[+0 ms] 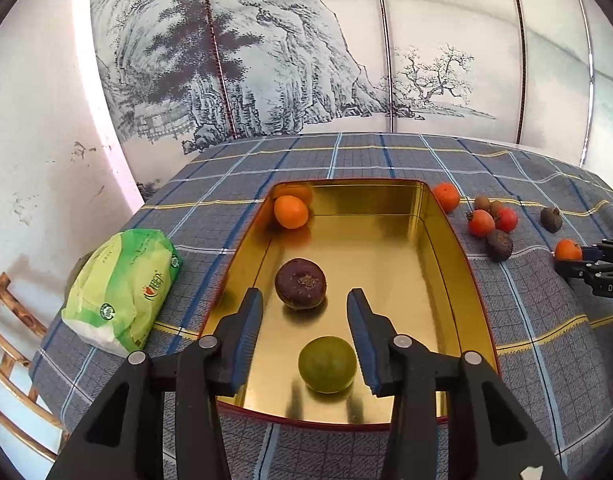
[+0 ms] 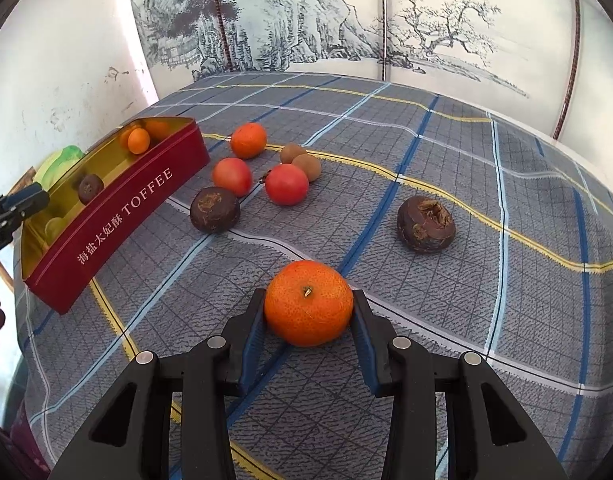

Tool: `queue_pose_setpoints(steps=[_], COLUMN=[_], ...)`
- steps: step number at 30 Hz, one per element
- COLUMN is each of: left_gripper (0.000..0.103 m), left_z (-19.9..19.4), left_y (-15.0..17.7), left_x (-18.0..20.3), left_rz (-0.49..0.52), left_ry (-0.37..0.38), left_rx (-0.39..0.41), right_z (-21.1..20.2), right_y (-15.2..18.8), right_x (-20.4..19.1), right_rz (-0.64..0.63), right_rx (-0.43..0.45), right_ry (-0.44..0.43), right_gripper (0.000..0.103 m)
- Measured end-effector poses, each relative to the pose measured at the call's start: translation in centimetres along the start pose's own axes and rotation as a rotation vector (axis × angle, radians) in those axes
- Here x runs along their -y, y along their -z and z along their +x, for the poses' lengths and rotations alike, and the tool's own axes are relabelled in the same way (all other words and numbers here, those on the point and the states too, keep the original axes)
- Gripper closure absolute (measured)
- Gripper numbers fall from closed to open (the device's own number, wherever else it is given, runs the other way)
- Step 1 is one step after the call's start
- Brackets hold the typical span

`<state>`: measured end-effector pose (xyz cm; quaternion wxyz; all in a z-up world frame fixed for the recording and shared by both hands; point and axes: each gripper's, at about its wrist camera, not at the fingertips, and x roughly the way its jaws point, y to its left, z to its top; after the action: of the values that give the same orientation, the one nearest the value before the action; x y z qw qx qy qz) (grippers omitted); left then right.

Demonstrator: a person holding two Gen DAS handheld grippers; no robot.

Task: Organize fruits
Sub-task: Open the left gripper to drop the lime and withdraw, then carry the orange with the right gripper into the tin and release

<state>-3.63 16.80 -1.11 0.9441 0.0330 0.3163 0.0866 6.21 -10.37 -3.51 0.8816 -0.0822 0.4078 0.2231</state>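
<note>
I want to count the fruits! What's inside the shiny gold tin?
Inside the tin lie three fruits: an orange tangerine, a dark purple fruit and a green one. The nearest strip of its floor hides behind the left fingers.

A plaid tablecloth meets an ink-landscape screen beside a scuffed white wall.

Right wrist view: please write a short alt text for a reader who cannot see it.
The right gripper holds an orange between its jaws, above a checked tablecloth. Behind it lie more fruits, among them two red ones and two dark brown ones. At the left stands a red tin with fruits inside.
</note>
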Motion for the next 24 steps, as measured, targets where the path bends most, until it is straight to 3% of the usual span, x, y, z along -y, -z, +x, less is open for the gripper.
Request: queue_pose_setpoints(steps=[7, 24], left_gripper=[0.036, 0.020], left_z=[-1.1, -2.5], left_y=[0.1, 0.5], left_x=[-0.7, -1.7], left_rz=[-0.012, -0.062], left_ry=[-0.032, -0.042], left_rx=[0.039, 0.065], right_z=[-0.5, -3.6], right_y=[0.1, -4.9], right_x=[-1.0, -13.2], right_rz=[0.027, -0.148], right_rx=[0.016, 0.086], right_ry=[-0.034, -0.259], right_gripper=[0.061, 0.061])
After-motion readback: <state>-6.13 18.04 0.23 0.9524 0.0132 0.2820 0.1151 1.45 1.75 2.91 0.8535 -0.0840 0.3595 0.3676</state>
